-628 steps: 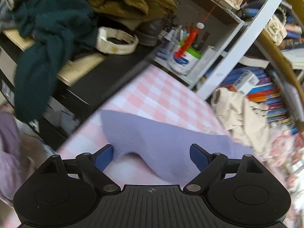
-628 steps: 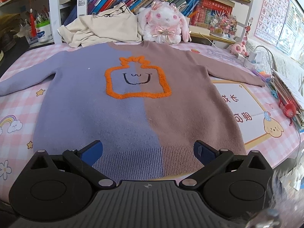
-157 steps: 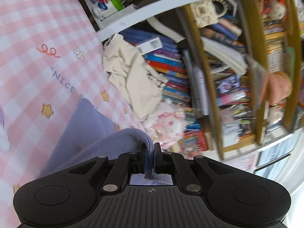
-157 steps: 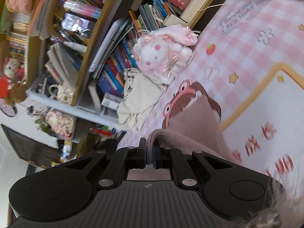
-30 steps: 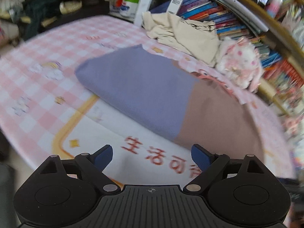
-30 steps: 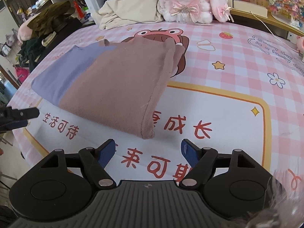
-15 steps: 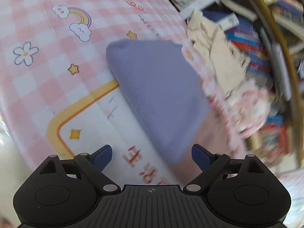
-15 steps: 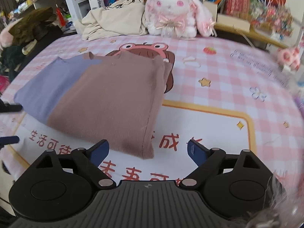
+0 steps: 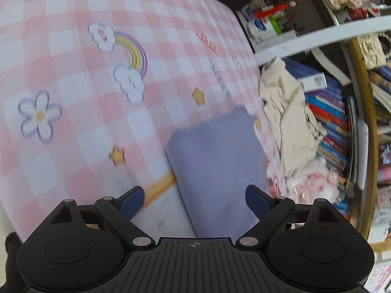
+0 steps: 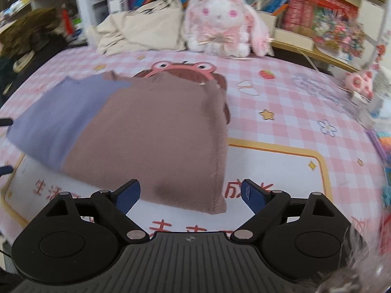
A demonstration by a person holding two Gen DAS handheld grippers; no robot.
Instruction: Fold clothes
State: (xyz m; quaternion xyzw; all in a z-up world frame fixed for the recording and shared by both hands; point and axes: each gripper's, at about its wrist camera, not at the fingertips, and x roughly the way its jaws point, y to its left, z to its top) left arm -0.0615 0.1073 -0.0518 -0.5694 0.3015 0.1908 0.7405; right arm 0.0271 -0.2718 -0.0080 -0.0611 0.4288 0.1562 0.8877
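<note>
sweater (image 10: 136,131) on tablecloth (image 10: 281,112), before plush rabbit (image 10: 222,22)

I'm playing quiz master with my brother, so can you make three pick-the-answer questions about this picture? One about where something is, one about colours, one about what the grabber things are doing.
1. Where does the fluffy white-and-pink bunny toy sit?
A. on the folded sweater
B. at the table's far edge, by the books
C. between the right gripper's jaws

2. Which two colours is the folded knit sweater?
A. lilac and brown
B. green and yellow
C. red and white

3. What are the left gripper and right gripper doing?
A. both shut on the sweater
B. one shut, one open
C. both open, holding nothing

Answers: 1 B, the bunny leans near the bookshelf beside a crumpled cream cloth. 2 A, one half is lilac, the other brown. 3 C, the jaws stand wide apart with no cloth between them.
</note>
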